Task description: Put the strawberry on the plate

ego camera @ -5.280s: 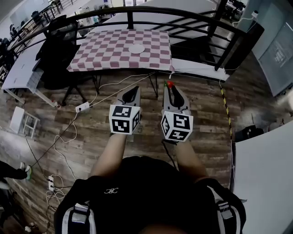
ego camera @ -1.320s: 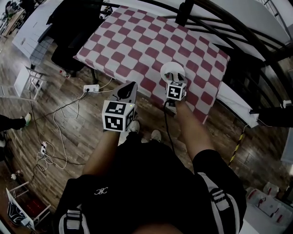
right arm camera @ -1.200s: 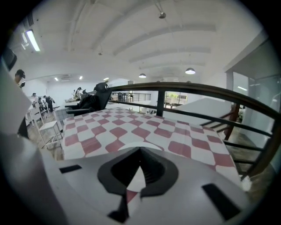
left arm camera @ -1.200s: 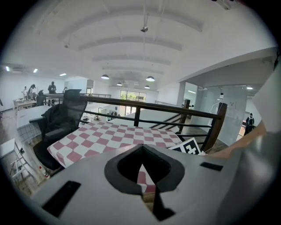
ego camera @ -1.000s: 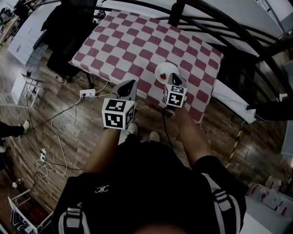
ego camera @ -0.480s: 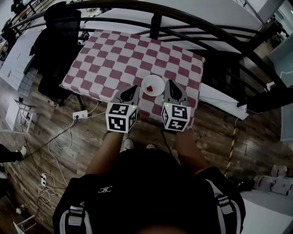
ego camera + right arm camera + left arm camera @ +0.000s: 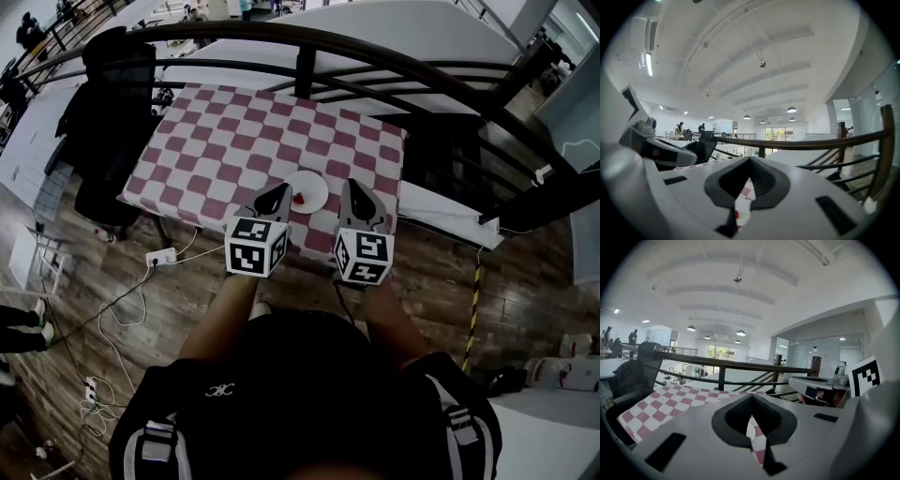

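Note:
The small red strawberry (image 7: 298, 198) lies on the white plate (image 7: 311, 185), which sits near the front edge of the red-and-white checkered table (image 7: 216, 131). My left gripper (image 7: 277, 193) is shut and empty, its tip just left of the plate. To the plate's right, my right gripper (image 7: 352, 187) is also shut and holds nothing. In the left gripper view the left gripper (image 7: 752, 427) shows only checkered cloth through its slit. In the right gripper view the right gripper (image 7: 742, 190) shows cloth and a red speck, the strawberry (image 7: 736, 214).
A black curved railing (image 7: 309, 37) runs behind the table. A black chair with a dark jacket (image 7: 112, 112) stands at the table's left end. A power strip with cables (image 7: 159, 255) lies on the wooden floor. A white table (image 7: 28, 150) is at far left.
The right gripper, earlier over the plate, has drawn back and left the strawberry lying on it. Both grippers now sit side by side at the table's near edge, farther from the plate.

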`<state>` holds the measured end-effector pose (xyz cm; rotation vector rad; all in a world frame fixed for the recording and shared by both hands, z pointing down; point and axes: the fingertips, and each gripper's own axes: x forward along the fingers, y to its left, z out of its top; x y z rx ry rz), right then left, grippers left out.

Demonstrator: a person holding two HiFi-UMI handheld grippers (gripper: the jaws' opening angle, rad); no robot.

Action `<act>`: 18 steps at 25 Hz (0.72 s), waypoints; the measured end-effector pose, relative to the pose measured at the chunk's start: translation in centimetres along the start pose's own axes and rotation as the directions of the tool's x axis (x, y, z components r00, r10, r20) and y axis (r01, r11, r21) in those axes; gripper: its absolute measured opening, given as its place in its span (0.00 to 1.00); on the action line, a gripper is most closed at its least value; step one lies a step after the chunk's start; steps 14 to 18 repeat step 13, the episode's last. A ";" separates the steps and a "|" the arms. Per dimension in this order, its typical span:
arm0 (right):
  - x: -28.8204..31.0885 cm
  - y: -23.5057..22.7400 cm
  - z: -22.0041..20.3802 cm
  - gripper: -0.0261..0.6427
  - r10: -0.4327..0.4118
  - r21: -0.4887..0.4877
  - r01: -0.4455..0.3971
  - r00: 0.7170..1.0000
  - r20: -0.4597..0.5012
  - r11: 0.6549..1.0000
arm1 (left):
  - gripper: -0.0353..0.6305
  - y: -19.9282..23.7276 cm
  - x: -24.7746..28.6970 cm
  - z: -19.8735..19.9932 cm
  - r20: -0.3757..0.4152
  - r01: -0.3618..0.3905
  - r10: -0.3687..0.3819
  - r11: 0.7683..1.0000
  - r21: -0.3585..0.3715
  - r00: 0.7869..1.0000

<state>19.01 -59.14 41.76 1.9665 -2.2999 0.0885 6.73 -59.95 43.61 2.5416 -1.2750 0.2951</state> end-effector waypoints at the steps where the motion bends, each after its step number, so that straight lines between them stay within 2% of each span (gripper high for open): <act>1: 0.0 0.0 0.0 0.06 0.002 0.001 -0.002 1.000 0.002 1.000 | 0.05 -0.1 0.1 0.1 0.002 0.001 -0.001 1.000 0.002 1.000; 18: 0.5 0.3 0.1 0.06 0.024 0.015 -0.024 1.000 0.003 1.000 | 0.05 0.1 0.2 0.5 0.003 -0.009 0.009 1.000 0.018 1.000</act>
